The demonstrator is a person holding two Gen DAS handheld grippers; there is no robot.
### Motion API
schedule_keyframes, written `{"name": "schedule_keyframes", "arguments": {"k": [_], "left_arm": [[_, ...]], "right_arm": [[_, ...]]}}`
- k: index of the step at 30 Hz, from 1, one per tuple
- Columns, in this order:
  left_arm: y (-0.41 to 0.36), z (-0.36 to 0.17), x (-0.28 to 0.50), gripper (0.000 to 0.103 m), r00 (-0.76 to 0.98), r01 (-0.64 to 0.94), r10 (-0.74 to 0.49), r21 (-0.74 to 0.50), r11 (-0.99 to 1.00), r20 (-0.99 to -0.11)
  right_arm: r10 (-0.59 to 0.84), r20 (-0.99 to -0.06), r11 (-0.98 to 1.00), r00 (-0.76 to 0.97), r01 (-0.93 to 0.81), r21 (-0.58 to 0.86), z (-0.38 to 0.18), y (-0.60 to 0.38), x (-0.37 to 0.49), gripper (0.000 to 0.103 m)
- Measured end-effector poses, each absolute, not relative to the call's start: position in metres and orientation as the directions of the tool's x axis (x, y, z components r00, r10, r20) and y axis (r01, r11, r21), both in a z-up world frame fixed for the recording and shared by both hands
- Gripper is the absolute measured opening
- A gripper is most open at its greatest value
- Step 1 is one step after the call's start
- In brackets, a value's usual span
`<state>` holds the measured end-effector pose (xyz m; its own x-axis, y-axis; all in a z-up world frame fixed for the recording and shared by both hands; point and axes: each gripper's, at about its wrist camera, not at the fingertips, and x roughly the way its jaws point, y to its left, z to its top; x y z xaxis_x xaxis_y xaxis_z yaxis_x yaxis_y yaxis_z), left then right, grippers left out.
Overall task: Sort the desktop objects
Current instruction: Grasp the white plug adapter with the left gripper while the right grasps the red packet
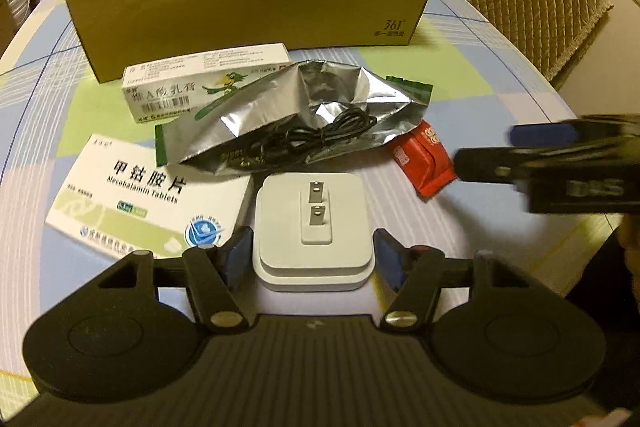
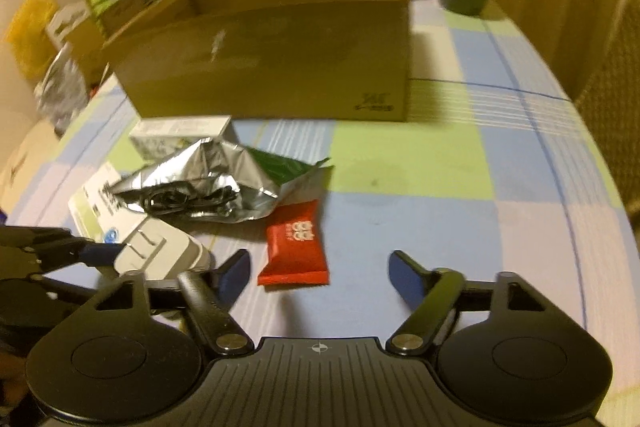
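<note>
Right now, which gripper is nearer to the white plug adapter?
Left. The left gripper has its open fingers on either side of the white plug adapter. The right gripper hangs open off to the adapter's right, nearer the red packet.

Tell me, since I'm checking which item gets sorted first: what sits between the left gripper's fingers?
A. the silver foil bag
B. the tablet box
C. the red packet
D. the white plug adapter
D: the white plug adapter sits prongs up between the open fingers of the left gripper, not yet clamped.

Cable (image 1: 316,137) on pouch (image 1: 280,111) (before box (image 1: 248,3))
</note>
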<state>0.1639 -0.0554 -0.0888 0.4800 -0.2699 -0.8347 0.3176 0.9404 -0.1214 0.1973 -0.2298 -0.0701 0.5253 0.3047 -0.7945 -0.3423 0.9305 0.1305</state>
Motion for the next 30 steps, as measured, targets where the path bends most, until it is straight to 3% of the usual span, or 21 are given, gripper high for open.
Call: {"name": "schedule_keyframes", "arguments": {"k": [3,11,13,14,18,30], "left_arm": [[-0.053,-0.09,0.162,0.061,0.484,0.317,-0.262,-0.112,0.942,-0.835],[-0.049,-0.091,0.161,0.061,0.496,0.302,-0.266,-0.123,0.945,-0.826],[-0.049,-0.092,0.161,0.061,0.499,0.299,-0.267,-0.125,0.946,-0.825],[-0.049,-0.092,0.161,0.062,0.497,0.301,-0.267,-0.125,0.946,-0.825],[-0.05,-0.091,0.161,0.064,0.497,0.302,-0.268,-0.125,0.945,-0.826],[-0.053,-0.091,0.158,0.064,0.504,0.304,-0.257,-0.109,0.946,-0.824]], "right_arm": [[0.303,-0.809,0.921,0.504,-0.374,0.112,-0.081,-0.221,0.207,0.057],[0.287,-0.818,0.896,0.499,-0.442,0.045,-0.098,-0.2,0.214,0.051],[0.279,-0.809,0.891,0.517,-0.455,0.016,-0.1,-0.196,0.212,0.043],[0.28,-0.807,0.891,0.52,-0.454,0.017,-0.1,-0.196,0.211,0.034],[0.262,-0.815,0.906,0.517,-0.423,0.023,-0.096,-0.201,0.201,0.026],[0.238,-0.821,0.936,0.518,-0.348,0.052,-0.092,-0.216,0.169,0.03]]}}
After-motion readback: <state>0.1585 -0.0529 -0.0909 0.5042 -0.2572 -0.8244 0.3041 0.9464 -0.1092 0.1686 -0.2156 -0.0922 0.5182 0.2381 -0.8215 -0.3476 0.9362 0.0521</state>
